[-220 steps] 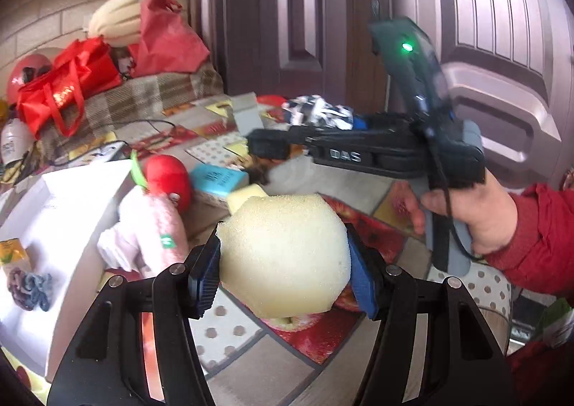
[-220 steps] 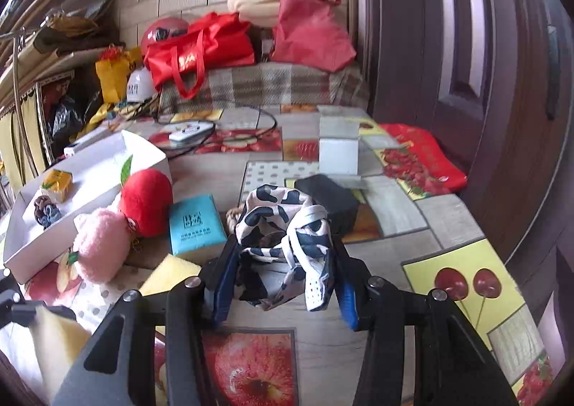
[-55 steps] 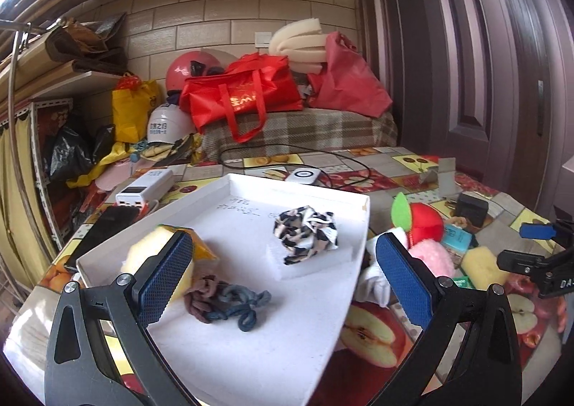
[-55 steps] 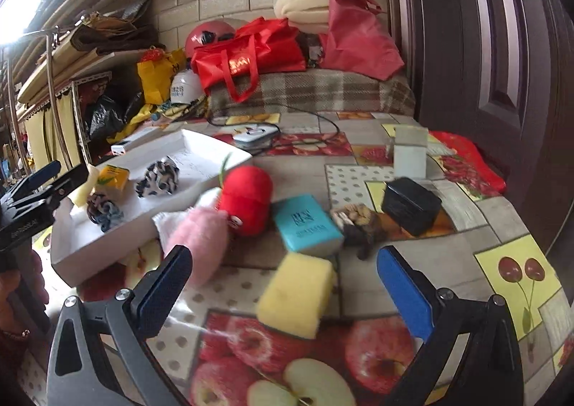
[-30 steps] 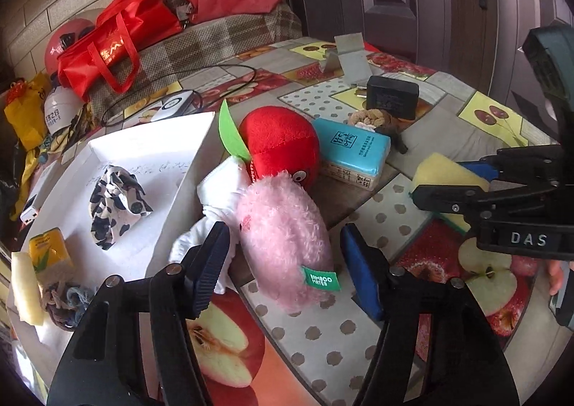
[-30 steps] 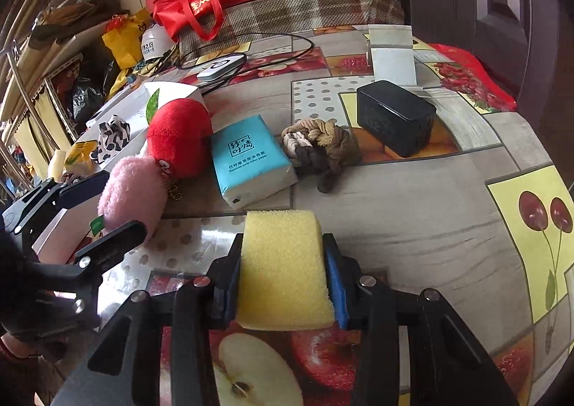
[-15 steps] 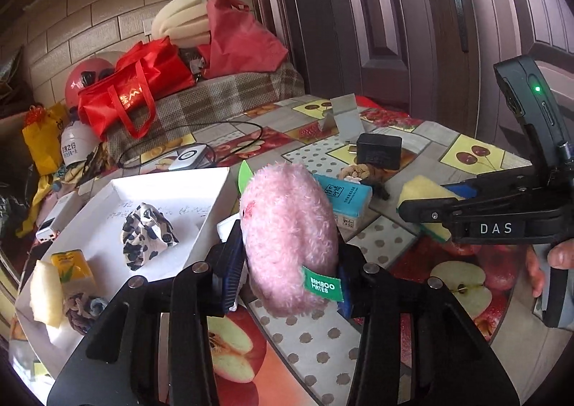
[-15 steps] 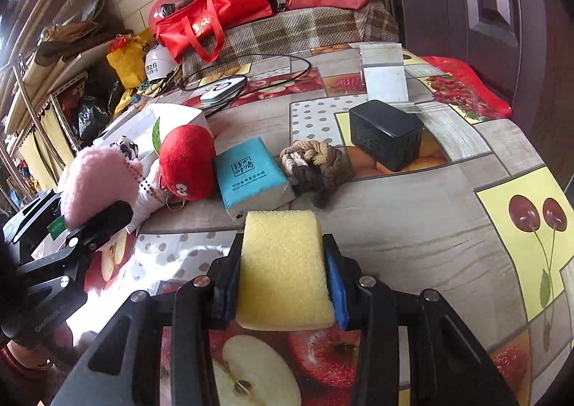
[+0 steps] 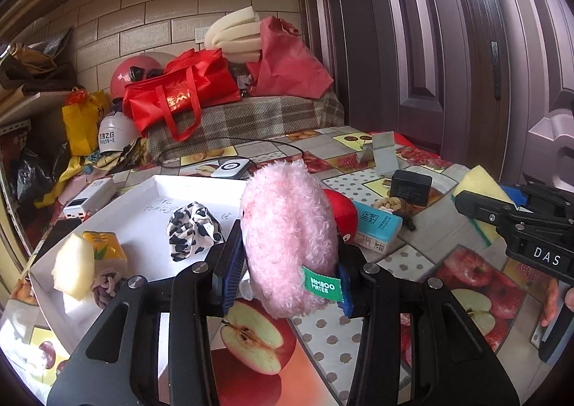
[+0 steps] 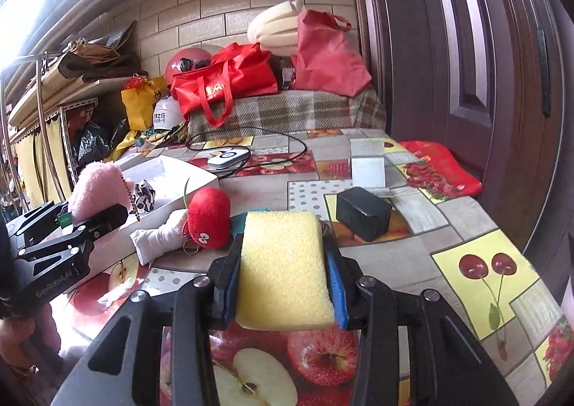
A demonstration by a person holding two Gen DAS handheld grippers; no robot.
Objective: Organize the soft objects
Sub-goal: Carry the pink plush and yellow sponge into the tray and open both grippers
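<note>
The pink plush toy (image 9: 288, 237) is squeezed between the blue pads of the left gripper (image 9: 285, 269), lifted clear of the desk (image 9: 423, 262), its green tag facing the camera. The fingers closed on it within the last second and now press into its fluffy sides. In the right wrist view the same toy (image 10: 95, 190) hangs above the near corner of the white tray (image 10: 172, 176).

The yellow sponge (image 10: 285, 269) sits clamped between the pads of the right gripper (image 10: 285, 284), also off the desk, its top edge level.

Inside the white tray (image 9: 143, 251) lie a black-and-white spotted cloth (image 9: 193, 230), a pale foam piece (image 9: 73, 267), a small yellow carton (image 9: 104, 248) and a hair tie (image 9: 104, 285). Just beside the tray on the fruit-patterned cloth rest a red plush toy (image 10: 208, 223) with a white sock (image 10: 159, 239) against it, a teal tissue pack (image 9: 376, 226), a knotted rope bundle (image 9: 394, 205) and a black box (image 10: 362, 214). A hand (image 9: 554, 300) shows under the right gripper's handle
</note>
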